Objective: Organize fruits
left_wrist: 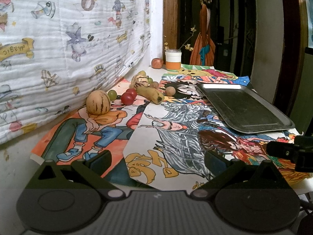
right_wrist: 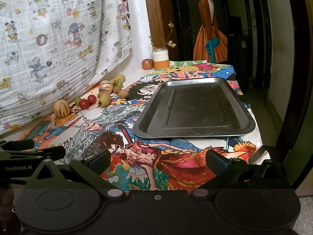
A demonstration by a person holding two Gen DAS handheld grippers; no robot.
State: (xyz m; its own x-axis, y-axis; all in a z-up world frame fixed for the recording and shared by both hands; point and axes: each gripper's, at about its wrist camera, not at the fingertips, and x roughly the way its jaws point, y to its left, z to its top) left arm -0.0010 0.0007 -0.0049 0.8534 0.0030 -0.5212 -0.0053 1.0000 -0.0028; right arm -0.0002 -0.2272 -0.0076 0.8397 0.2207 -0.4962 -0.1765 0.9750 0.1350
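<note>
Fruits lie in a loose line at the left middle of both wrist views, along the foot of the hanging printed cloth (left_wrist: 68,45) — a striped melon (left_wrist: 98,102) nearest, then two red tomatoes (left_wrist: 128,97), a green grape (left_wrist: 112,94), a banana (left_wrist: 150,94) and a second striped melon (left_wrist: 139,80). The metal tray (right_wrist: 148,125) sits bare at centre right, well apart from them. Both the left gripper (left_wrist: 156,161) and the right gripper (right_wrist: 158,161) hang low in frame, fingers spread wide and holding nothing. The fruit is ahead and to the left of each claw; the left one looks nearer. The banana's long axis runs upper left to lower right, so it probably wants a crosswise grip.
</note>
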